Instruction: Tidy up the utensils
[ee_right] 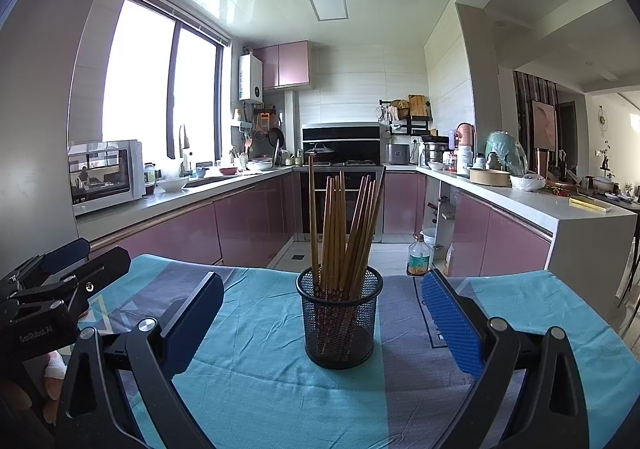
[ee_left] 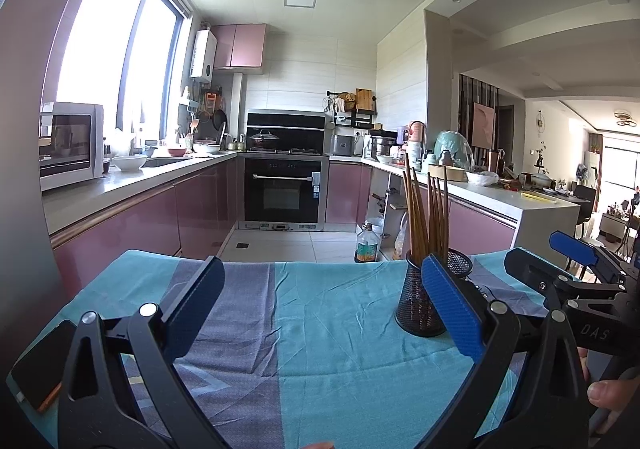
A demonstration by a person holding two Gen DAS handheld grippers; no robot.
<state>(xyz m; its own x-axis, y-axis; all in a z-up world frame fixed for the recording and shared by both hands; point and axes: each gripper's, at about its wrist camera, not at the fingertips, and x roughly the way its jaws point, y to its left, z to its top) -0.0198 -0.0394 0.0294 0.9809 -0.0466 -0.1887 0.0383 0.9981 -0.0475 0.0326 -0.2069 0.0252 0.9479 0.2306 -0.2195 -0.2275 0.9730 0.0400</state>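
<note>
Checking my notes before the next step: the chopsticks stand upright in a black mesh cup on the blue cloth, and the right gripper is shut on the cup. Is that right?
Not quite. The right gripper is open, its fingers apart on either side of the mesh cup without touching it, as the right wrist view shows. The rest holds: the chopsticks stand in the black mesh cup on the blue cloth.

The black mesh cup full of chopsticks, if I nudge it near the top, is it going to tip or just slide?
Probably tip. The mesh cup narrows toward its base, and the chopsticks stand far above its rim, so it looks top-heavy. It sits on a wrinkled cloth, which likely grips rather than letting it slide. The chopsticks lean loosely and may rattle or shift.
</note>
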